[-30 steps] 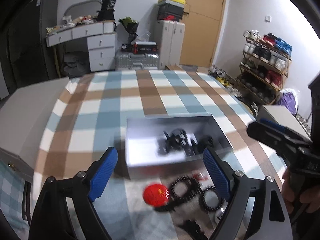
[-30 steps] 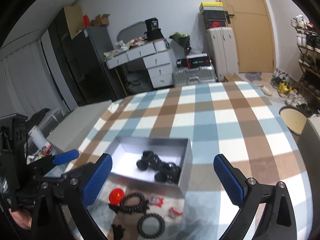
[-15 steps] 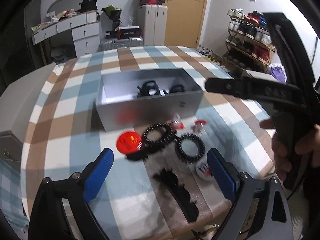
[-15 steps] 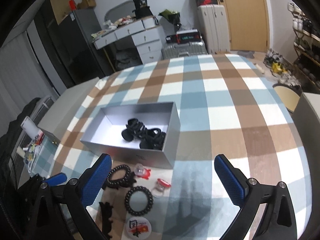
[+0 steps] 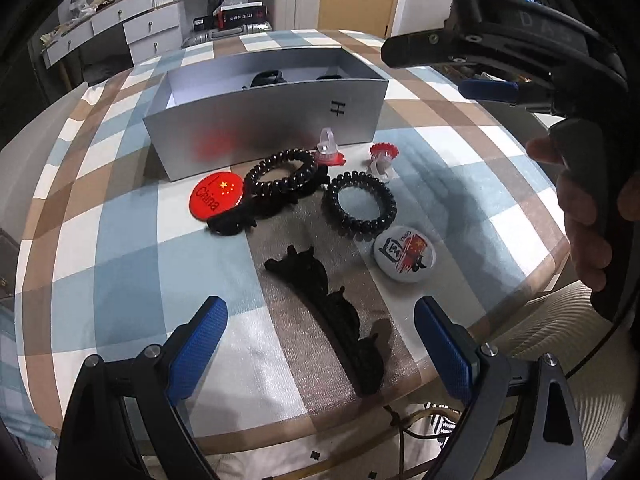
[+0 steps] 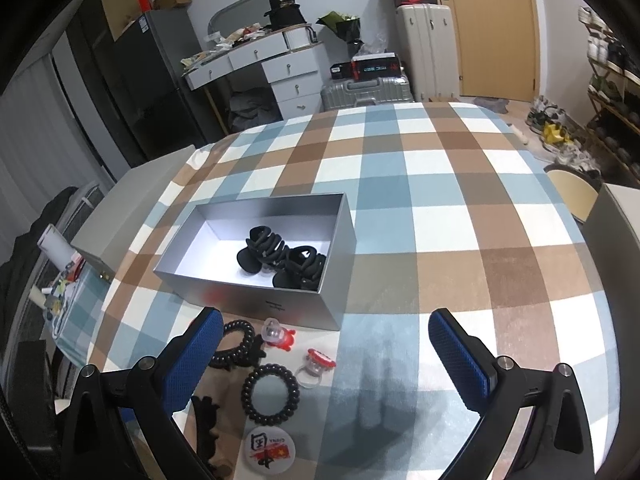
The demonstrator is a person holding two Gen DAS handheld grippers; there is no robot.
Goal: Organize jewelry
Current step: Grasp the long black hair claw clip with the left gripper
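While the left gripper (image 5: 318, 326) is hanging over the near edge of the checked table (image 5: 120, 248), its blue fingers (image 5: 198, 334) are standing wide apart after just opening a little further, with nothing clamped; the long black hair claw (image 5: 332, 312) is lying on the cloth between them, untouched. Everything else is lying relative to the silver box (image 5: 264, 128), which is sitting open on the table. Inside the box, black hair clips (image 6: 280, 258) are resting toward its right end. Just in front of the box, a red round badge (image 5: 216, 196) is lying beside a black coil hair tie (image 5: 280, 174), and a second black coil tie (image 5: 358, 204) is lying a little nearer the table edge. Two clear rings with red tops (image 5: 382, 156) are sitting close to the box's front wall, one almost touching it. A white badge (image 5: 404, 258) is lying nearest the edge, well clear of the box. The right gripper (image 6: 324, 354) is hovering to the right of the box front, its jaws also spread wide and empty, held in a hand (image 5: 580, 216).
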